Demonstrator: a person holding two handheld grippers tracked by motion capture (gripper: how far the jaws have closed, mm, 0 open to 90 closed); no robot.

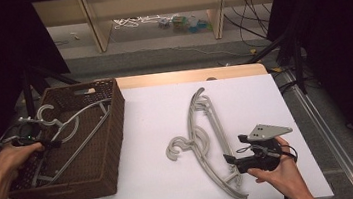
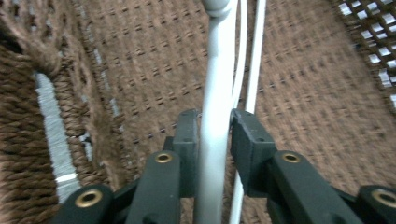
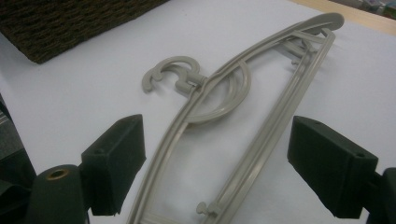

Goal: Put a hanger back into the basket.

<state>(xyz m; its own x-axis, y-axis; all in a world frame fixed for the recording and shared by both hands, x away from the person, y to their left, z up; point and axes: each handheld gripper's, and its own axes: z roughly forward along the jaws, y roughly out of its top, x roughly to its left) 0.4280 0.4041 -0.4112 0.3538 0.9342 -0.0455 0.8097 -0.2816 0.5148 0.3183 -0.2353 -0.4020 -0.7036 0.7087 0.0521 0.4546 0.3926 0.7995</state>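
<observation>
I am holding the left tool down inside the woven brown basket, its black pads flanking the pale grey bar of the hanger in the basket; in the left gripper view the left pad is lying against the bar while the right pad is standing just off it, so the tool is loosened around the bar rather than clenched on it. My left hand is reaching in over the basket's near-left rim, wrist low, forearm coming up from the bottom-left corner. That hanger is lying slanted across the basket floor, its hook pointing toward the far-left corner, with thin white rods running alongside. On the other side, my right hand is resting at the near-right part of the white desk, holding the right tool released, its pads spread wide to either side of the near end of the beige hangers on the desk, touching neither rail. These are lying flat at the desk's middle, curved, stacked together, hooks pointing left toward the basket. Beyond the desk, a wooden shelf frame is standing on a grey floor with cables and small coloured items scattered beneath it.
</observation>
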